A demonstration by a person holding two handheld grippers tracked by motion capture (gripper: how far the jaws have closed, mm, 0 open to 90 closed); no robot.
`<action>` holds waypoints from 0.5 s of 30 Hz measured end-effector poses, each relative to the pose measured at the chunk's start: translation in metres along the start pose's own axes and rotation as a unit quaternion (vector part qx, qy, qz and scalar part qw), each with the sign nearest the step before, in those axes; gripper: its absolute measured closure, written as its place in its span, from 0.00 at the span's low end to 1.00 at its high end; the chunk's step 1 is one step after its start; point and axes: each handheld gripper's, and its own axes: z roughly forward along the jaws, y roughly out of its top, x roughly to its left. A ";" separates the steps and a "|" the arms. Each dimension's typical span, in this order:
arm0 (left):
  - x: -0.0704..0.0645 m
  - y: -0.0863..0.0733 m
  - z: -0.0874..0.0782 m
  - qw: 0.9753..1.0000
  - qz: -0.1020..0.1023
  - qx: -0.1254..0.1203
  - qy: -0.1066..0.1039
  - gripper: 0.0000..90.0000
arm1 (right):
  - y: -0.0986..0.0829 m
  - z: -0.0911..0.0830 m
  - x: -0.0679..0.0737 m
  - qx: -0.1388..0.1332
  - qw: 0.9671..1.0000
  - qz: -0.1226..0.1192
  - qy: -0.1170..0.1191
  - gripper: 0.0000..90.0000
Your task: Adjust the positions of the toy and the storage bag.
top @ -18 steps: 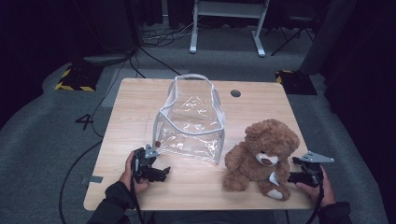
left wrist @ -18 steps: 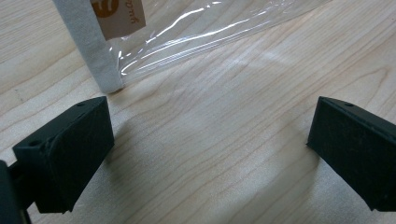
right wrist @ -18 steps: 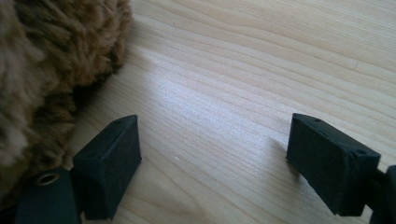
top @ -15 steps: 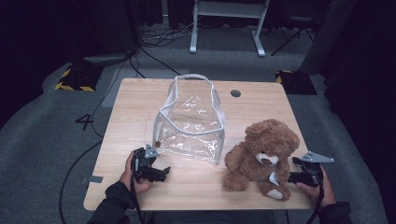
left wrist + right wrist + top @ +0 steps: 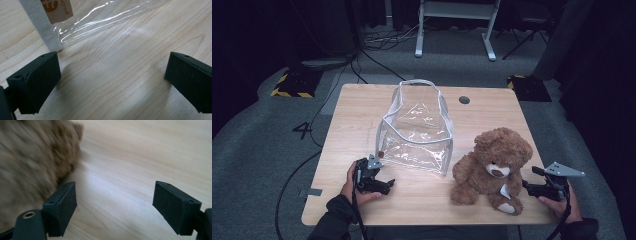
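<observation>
Starting stage: nothing is packed. The teddy bear [image 5: 492, 167] sits on the table [image 5: 357, 107] at 4 o'clock of the empty clear bag [image 5: 417, 130]. Left tool [image 5: 379, 184] and right tool [image 5: 528, 187] gape wide, holding nothing; grasping and bagging remain.

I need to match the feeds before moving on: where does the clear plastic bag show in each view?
High view: clear plastic bag stands mid-table, left of the teddy bear.
Left gripper view: its white-trimmed corner sits at upper left, above the left jaw.
Right gripper view: not in it.
Shared landmark: the wooden table.
</observation>
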 end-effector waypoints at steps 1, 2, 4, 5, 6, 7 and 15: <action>0.000 0.000 0.000 1.000 0.000 0.000 0.000 0.00 | 0.003 -0.003 0.000 -0.009 1.000 0.001 0.003 0.22; 0.000 0.000 0.000 1.000 0.000 0.000 0.000 0.00 | 0.005 -0.005 0.000 -0.014 1.000 -0.001 0.002 0.22; 0.000 0.000 0.000 1.000 0.001 0.000 0.001 0.00 | 0.011 -0.009 0.002 -0.020 1.000 -0.010 -0.003 0.22; 0.000 0.000 0.000 1.000 0.001 0.000 0.001 0.00 | 0.012 -0.010 0.002 -0.021 1.000 -0.015 -0.004 0.22; 0.000 0.000 0.000 1.000 0.000 0.000 0.001 0.00 | 0.014 -0.012 0.003 -0.023 1.000 -0.014 -0.005 0.22; -0.001 0.000 0.000 1.000 -0.002 -0.001 0.001 0.00 | 0.017 -0.015 0.004 -0.030 0.999 -0.019 -0.004 0.22; -0.001 0.000 0.000 1.000 -0.003 -0.001 0.003 0.00 | 0.035 -0.031 0.005 -0.055 0.998 -0.035 0.003 0.22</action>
